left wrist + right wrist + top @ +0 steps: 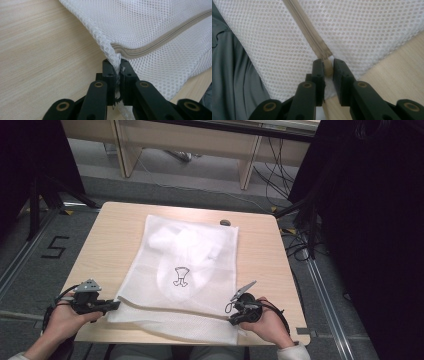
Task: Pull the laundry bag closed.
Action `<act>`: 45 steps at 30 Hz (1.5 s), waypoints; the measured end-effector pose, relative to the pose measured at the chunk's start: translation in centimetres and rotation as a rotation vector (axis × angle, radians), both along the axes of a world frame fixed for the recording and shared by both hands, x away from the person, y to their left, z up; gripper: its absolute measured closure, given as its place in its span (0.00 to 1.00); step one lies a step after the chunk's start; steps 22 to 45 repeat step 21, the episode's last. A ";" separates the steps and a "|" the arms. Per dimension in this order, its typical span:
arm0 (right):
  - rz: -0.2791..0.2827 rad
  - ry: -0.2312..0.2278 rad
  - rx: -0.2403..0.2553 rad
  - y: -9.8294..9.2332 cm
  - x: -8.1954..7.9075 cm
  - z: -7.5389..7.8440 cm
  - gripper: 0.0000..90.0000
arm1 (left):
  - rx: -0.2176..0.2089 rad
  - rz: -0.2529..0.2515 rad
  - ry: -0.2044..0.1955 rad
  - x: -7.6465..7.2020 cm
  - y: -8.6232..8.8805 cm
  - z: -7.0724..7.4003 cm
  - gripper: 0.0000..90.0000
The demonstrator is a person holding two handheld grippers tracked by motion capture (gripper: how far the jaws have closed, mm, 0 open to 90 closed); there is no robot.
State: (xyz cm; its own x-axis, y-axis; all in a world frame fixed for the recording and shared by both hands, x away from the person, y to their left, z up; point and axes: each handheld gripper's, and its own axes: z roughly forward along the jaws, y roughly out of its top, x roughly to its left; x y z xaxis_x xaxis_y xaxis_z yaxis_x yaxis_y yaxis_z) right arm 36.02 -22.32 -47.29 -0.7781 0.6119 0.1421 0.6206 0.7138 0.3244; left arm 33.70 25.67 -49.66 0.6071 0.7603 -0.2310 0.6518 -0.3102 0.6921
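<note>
Nearest the lens in the right gripper view: the right gripper (327, 65), its two black jaws narrowed around a small beige tab, most likely the zipper pull (328, 68), at the end of the zipper (308, 31) of a white mesh laundry bag (187, 270); a sliver of gap shows beside the tab, so contact looks light, grip not firm. Left gripper (117, 65), at the bag's near left corner, jaws pinched tight on a gathered fold of mesh just beside the other end of the zipper. The bag lies flat in the middle of the table (112, 235), its zipper edge toward the person, with pale laundry bundled inside toward the far end and a small dark printed mark near the bag's centre. Right hand (262, 317) sits at the bag's near right corner, left hand (65, 317) just off the near left corner. A small dark object rests on the table just beyond the bag's far right corner; cannot tell what it is. Grey clothing of the person shows past the bag's near edge. Judgement: the step in hand looks like working the zipper. To do it well, the left should keep its pinch as an anchor and draw the edge taut along the zipper line; the right should seat fully on the tab, then pull straight along the teeth, low and level, not upward, lest mesh bunch or the tab slip out.
</note>
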 end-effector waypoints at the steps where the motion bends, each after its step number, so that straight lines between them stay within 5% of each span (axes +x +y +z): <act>1: -0.005 -0.002 0.006 -0.1 0.0 0.0 0.85 | 0.003 0.004 0.002 0.0 0.0 0.0 0.92; 6: -0.068 -0.047 0.059 -0.8 0.1 0.1 0.64 | 0.001 0.008 -0.015 0.0 -0.2 -0.3 0.86; 9: -0.104 -0.088 0.094 -1.3 0.4 0.2 0.56 | -0.013 0.019 -0.024 0.1 0.0 -0.2 0.74; 14: -0.175 -0.167 0.204 -1.9 0.8 0.5 0.50 | -0.059 0.048 -0.118 0.1 0.0 0.2 0.50; 16: -0.203 -0.202 0.223 -2.2 0.9 0.4 0.50 | -0.069 0.054 -0.147 0.1 -0.1 0.4 0.45; 18: -0.214 -0.227 0.187 -2.5 1.0 0.6 0.50 | -0.071 0.052 -0.167 0.1 -0.1 0.6 0.41; 19: -0.213 -0.272 0.216 -2.5 1.1 0.4 0.50 | -0.080 0.052 -0.173 0.2 -0.2 0.6 0.39; 20: -0.225 -0.244 0.206 -2.6 1.0 0.8 0.50 | -0.081 0.058 -0.175 0.2 -0.2 0.6 0.37; 21: -0.234 -0.307 0.230 -2.6 1.1 0.4 0.50 | -0.077 0.058 -0.180 0.2 -0.2 0.6 0.35; 45: -0.234 -0.307 0.230 -2.6 1.1 0.4 0.50 | -0.077 0.058 -0.180 0.2 -0.2 0.6 0.35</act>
